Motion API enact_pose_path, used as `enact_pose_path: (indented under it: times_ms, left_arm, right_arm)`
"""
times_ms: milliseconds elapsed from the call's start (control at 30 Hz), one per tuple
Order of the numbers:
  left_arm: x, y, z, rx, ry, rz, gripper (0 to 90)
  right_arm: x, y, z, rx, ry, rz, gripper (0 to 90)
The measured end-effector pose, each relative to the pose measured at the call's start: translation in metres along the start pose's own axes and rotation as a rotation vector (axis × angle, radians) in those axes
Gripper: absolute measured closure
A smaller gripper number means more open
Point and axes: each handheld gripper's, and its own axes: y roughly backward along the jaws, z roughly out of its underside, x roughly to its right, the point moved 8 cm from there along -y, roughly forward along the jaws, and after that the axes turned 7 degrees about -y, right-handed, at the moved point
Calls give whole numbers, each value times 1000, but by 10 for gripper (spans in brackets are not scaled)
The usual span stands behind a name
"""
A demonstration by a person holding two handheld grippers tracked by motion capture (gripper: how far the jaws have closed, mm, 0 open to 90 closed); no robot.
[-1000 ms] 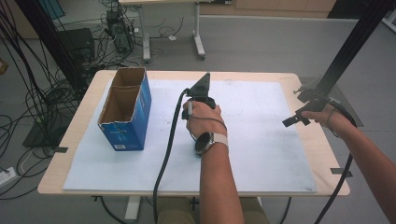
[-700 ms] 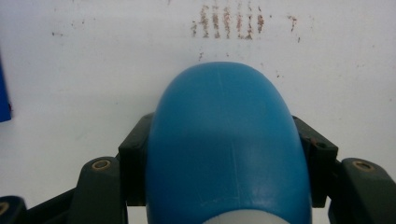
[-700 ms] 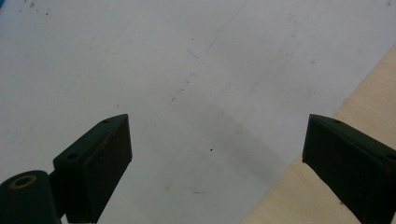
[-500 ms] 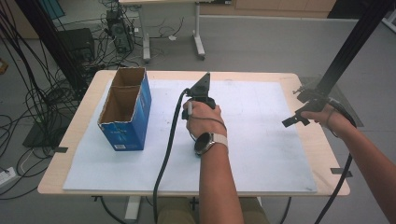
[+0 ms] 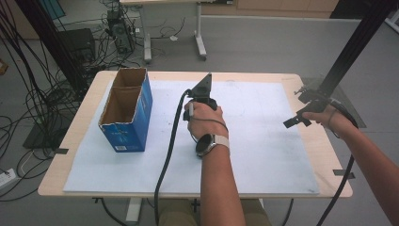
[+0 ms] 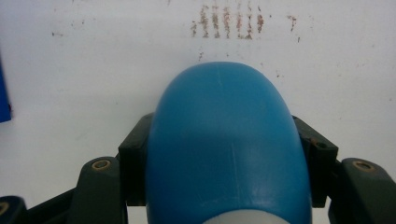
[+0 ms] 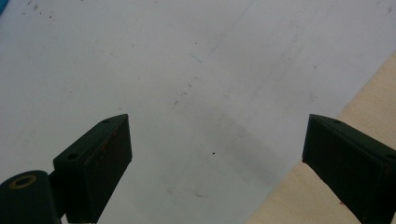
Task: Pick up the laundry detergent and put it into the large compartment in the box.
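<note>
the person's left forearm, wearing a wristwatch [image 5: 207,143], is reaching in from the near edge of the surface [image 5: 61,183], a light wooden top covered by a pale white mat [image 5: 263,155]. the left hand [image 5: 203,118] is gripping the left gripper [image 6: 224,140] over the middle of the mat, with a black cable [image 5: 167,155] trailing back from it toward the near edge. in the left gripper view, the jaws are pinching a smooth blue rounded plastic object [image 6: 227,144] from both sides, the black pads pressing against its flanks; a whitish band is showing at the object's near end. the object is being held just above the mat, and how close it is to the mat cannot be told. faint rows of brown marks [image 6: 227,23] are lying on the mat beyond the object's rounded tip.

the right hand [image 5: 324,117] is holding the right gripper [image 5: 294,121] at the right edge of the mat, well apart from the left one. in the right gripper view its jaws are standing spread wide with nothing between them, looking down on the mat's border with the bare wood [image 7: 327,186].

farther left, an open-topped blue cardboard box with a brown interior [image 5: 124,113] is standing upright on the mat, near the left hand but apart from it. a black upright frame post [image 5: 348,52] is rising behind the right hand. beyond the far edge, cables and a desk base are lying on the grey floor [image 5: 263,47].
</note>
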Motion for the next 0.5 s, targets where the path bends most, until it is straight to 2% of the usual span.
enact_pose_path:
  times_ms: [500]
  left_arm:
    - [0, 0, 0, 3, 1, -1, 375]
  right_arm:
    - [0, 1, 0, 1, 1, -2, 80]
